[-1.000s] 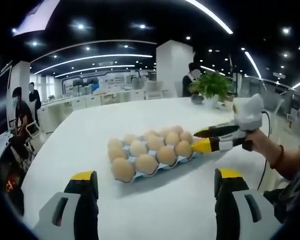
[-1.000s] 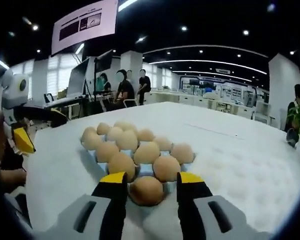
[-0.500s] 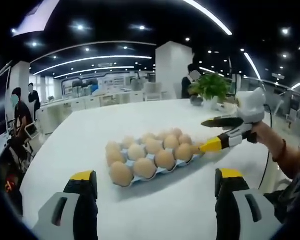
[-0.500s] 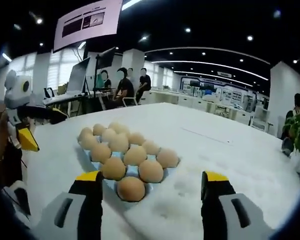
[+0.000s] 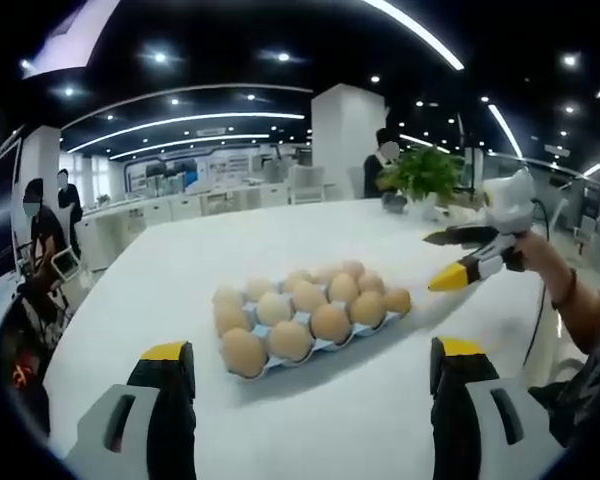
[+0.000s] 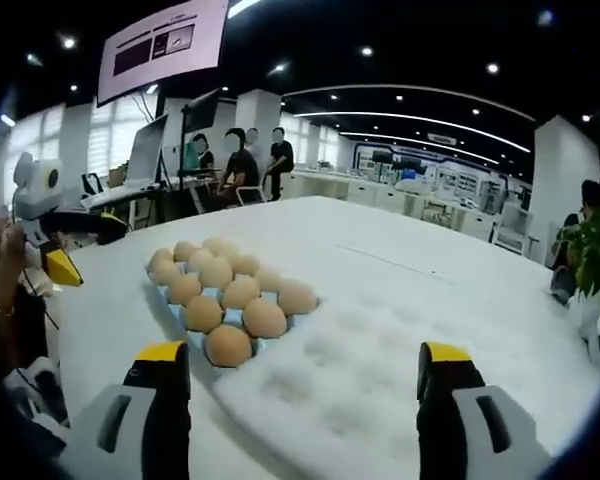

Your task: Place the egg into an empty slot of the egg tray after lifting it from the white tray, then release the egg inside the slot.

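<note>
On my left, the left tool [image 5: 310,365] hangs wide open and empty above the worktop [image 5: 180,270]. Ahead sits the egg tray [image 5: 310,318], its slots filled as far as I can see, the newest egg [image 6: 228,345] resting at its near corner. My right tool [image 6: 305,365] is spread wide, holding nothing, over the white tray [image 6: 380,370]. I judge the release done; next, another egg if any remains.

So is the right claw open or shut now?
Open: the right claw has its jaws spread wide with nothing between them, back from the egg tray.
</note>
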Tool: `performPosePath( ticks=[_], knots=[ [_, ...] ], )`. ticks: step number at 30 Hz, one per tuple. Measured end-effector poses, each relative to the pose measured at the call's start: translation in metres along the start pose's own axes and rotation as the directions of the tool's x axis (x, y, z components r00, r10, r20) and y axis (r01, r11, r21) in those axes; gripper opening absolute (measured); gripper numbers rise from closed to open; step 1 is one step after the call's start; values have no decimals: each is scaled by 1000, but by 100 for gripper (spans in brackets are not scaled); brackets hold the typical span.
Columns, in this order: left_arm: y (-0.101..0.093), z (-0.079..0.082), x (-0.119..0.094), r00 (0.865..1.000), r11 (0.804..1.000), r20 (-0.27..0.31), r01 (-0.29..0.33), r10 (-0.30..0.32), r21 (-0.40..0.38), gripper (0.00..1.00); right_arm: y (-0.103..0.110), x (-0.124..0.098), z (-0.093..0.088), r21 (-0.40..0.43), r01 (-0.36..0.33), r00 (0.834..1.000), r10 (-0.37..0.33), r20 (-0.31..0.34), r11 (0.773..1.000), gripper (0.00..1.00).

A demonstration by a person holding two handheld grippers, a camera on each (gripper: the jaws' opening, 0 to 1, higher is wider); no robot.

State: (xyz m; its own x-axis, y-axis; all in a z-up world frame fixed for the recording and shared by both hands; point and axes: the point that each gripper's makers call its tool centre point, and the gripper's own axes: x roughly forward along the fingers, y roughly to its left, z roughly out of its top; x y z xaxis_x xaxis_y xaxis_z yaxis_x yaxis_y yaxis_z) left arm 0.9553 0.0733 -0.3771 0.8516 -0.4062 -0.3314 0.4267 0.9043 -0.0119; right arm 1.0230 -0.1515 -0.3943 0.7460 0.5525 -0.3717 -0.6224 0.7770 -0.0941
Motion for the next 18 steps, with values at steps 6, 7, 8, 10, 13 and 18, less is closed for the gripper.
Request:
performPosePath(
  ticks=[6, 7, 8, 10, 13, 18],
  knots=[
    [0, 6, -2, 1000, 1000, 1, -3, 3, 15, 100, -11, -20, -3, 5, -1, 1000, 1, 7, 1000, 98],
    [1, 7, -2, 1000, 1000, 2, -5, 5, 18, 100, -13, -24, -4, 1, -2, 1000, 2, 8, 1000, 98],
    [2, 7, -3, 1000, 1000, 1, -9, 9, 21, 100, -15, -28, -5, 5, -3, 1000, 3, 8, 1000, 98],
    [2, 6, -3, 1000, 1000, -4, -13, 13, 24, 100, -17, -35, -7, 20, -9, 1000, 9, 10, 1000, 98],
    [2, 5, -4, 1000, 1000, -9, -19, 19, 18, 100, -30, -41, -6, 28, -15, 1000, 14, 13, 999, 98],
    [0, 4, -4, 999, 999, -22, -27, 27, 26, 100, -36, -59, -12, 35, -29, 1000, 28, 12, 999, 98]
  ],
)
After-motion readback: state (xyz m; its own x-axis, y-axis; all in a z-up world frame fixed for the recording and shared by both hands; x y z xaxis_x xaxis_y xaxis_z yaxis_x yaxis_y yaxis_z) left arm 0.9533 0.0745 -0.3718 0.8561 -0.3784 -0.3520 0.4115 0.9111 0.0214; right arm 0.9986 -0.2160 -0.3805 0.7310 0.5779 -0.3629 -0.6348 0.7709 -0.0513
